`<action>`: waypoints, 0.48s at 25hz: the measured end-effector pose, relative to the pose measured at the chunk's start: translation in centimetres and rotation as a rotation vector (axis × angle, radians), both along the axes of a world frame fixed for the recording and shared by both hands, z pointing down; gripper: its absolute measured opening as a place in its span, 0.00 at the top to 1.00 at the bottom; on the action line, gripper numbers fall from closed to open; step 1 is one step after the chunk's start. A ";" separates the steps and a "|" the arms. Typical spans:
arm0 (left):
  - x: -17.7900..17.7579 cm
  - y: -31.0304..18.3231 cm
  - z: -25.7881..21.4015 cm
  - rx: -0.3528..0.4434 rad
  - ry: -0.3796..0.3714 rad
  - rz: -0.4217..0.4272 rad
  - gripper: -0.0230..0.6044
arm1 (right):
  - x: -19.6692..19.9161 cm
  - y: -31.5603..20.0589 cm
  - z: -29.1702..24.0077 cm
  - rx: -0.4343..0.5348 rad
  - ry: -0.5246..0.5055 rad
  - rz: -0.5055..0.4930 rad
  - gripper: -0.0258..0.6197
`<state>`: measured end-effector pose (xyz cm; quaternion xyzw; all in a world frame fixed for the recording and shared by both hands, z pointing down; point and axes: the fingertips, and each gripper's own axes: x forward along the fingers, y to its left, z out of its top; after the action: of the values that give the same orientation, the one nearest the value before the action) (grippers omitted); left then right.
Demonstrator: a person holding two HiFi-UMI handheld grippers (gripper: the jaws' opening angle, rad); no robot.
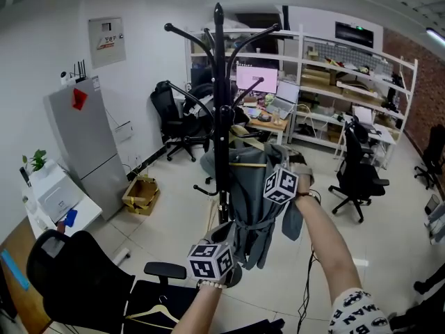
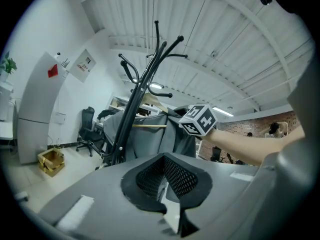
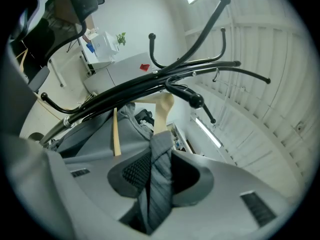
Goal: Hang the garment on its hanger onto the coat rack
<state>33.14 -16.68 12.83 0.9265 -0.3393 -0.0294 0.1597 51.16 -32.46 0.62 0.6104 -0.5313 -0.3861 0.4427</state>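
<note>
The black coat rack [image 1: 220, 117] stands in the middle of the room, its curved pegs spreading at the top. A grey garment [image 1: 252, 204] on a wooden hanger [image 1: 248, 164] hangs close against the pole. My right gripper [image 1: 278, 185] is at the garment's right shoulder. In the right gripper view, the right gripper [image 3: 157, 176] is shut on a fold of the grey garment [image 3: 161, 169], with the hanger [image 3: 164, 109] just under a rack arm [image 3: 150, 84]. The hanger's hook is hidden. My left gripper [image 1: 211, 259] is lower and nearer. In its own view the left gripper [image 2: 164, 184] is shut and holds nothing.
A black office chair [image 1: 76, 277] with a spare wooden hanger [image 1: 161, 313] is at the bottom left. A grey cabinet [image 1: 80, 145] and a cardboard box [image 1: 141, 195] stand to the left. More office chairs [image 1: 358, 176], desks and white shelving [image 1: 334, 68] fill the back and right.
</note>
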 end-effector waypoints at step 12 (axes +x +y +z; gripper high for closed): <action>-1.6 1.0 2.5 -0.050 -0.026 -0.018 0.98 | -1.3 0.7 4.0 -0.025 -0.164 0.005 0.72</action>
<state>31.50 -15.72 15.32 0.9194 -0.3504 -0.0105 0.1782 49.87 -31.72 4.65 0.6356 -0.5690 -0.3271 0.4065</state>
